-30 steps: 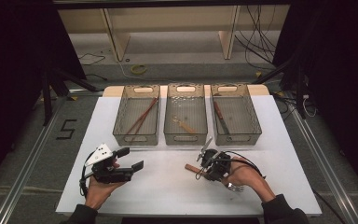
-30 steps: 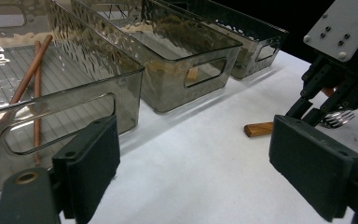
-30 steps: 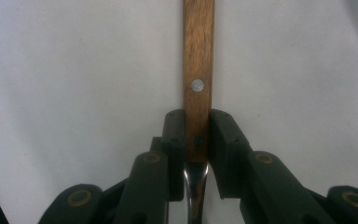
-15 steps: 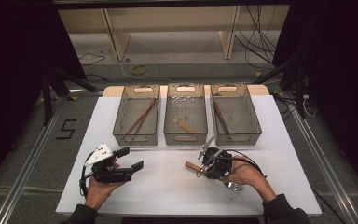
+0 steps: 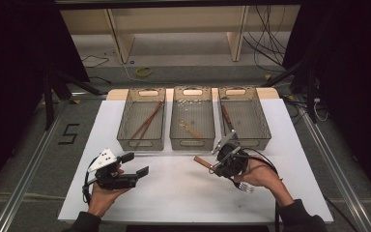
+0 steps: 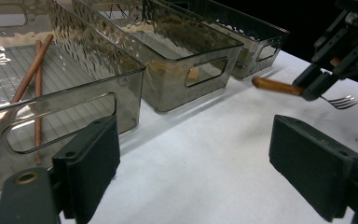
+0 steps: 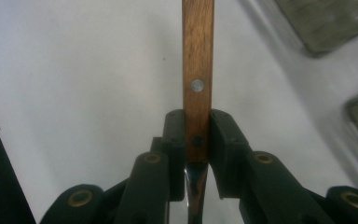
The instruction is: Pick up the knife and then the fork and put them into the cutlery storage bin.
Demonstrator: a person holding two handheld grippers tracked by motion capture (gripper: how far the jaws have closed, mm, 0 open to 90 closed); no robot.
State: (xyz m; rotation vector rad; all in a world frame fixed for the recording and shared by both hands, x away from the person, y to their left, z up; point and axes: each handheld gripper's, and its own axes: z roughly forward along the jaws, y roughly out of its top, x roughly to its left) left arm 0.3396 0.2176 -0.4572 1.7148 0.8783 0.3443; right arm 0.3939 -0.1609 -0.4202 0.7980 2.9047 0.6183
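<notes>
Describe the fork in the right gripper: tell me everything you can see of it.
The fork has a brown wooden handle with metal rivets and a shiny metal head with tines. The right gripper is shut on the handle, one black pad on each flat side, close to where wood meets metal. In the high view it is held roughly level over the white table, in front of the three trays, handle end pointing left and tines toward the person's hand. Nothing else touches it.
</notes>
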